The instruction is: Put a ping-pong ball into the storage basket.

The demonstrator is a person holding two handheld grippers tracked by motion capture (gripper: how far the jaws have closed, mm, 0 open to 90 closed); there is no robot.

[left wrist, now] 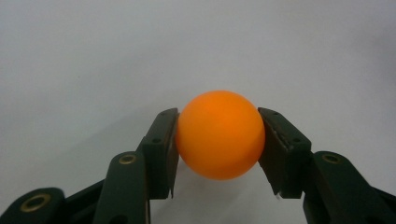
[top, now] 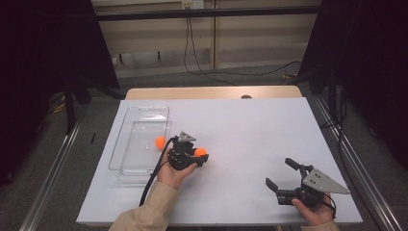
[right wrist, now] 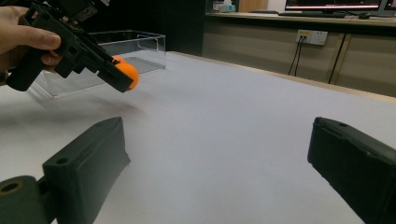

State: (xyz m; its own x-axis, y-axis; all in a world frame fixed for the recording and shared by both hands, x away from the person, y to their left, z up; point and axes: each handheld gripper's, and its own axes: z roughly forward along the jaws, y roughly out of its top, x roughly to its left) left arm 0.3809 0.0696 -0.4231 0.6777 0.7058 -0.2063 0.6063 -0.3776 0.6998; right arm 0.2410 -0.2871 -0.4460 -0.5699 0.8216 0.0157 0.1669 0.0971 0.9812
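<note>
Right hand-held gripper (top: 283, 174): nearest me, low at the surface's (top: 250, 125) near right; its jaws stand wide apart on nothing.
Left hand-held gripper (left wrist: 218, 140): I have it clamped on an orange ball (left wrist: 219, 134), lifted off the surface.
Second orange ball (top: 159, 141): inside the clear tray (top: 144, 111), at its right wall.
Step, as I judge it: carrying the held ball, likely to the tray.
Next move: swing left over the tray, then part the jaws.

Black grippers (top: 185, 153); beige sleeves (top: 146, 209)
</note>
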